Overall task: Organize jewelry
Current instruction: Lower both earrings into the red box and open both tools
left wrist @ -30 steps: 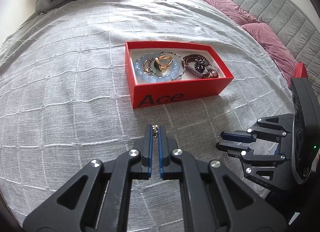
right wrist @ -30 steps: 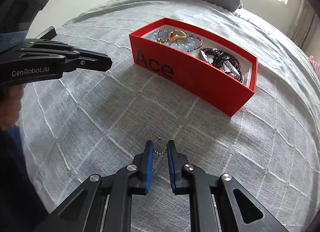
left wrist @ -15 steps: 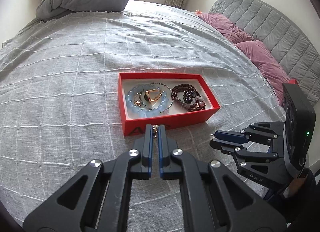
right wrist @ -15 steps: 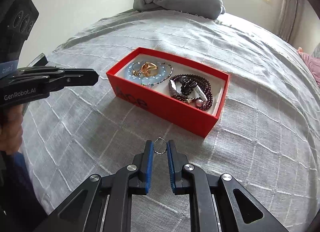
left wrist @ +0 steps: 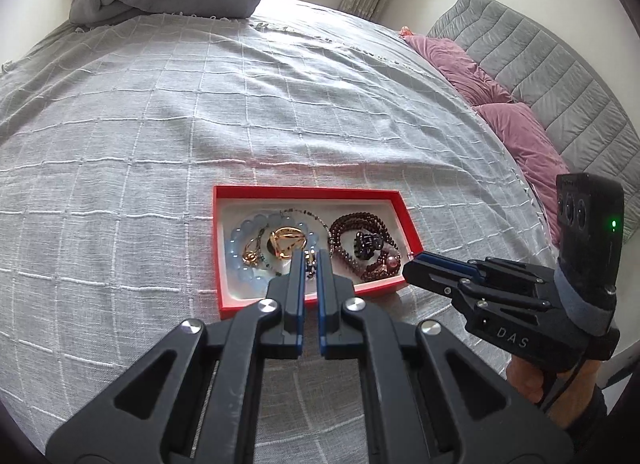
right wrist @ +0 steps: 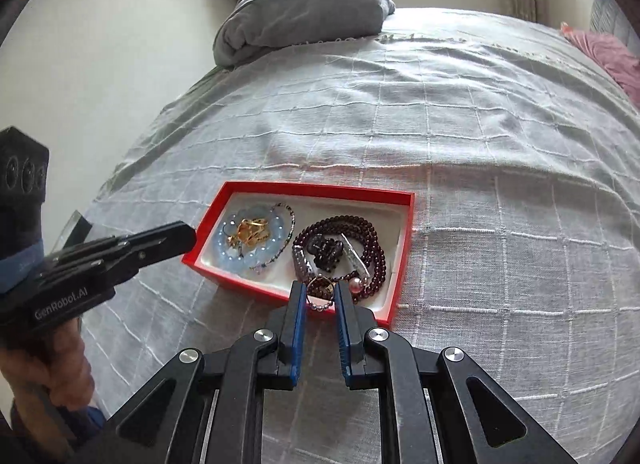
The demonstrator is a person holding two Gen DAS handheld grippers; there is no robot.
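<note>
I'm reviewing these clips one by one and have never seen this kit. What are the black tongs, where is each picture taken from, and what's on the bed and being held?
There is no robot here. A person holds a two-finger gripper in each hand, and each carries a wide-angle camera looking along its fingers, giving one picture per hand.

In the right hand's view, the right gripper is shut on a small ring with a short bead chain, and the left gripper shows at the left edge.

In the left hand's view, the left gripper is nearly closed on something tiny that I cannot make out.

On the grey bedspread sits a red box holding a pale blue bead bracelet, gold pieces and dark red beads.
</note>
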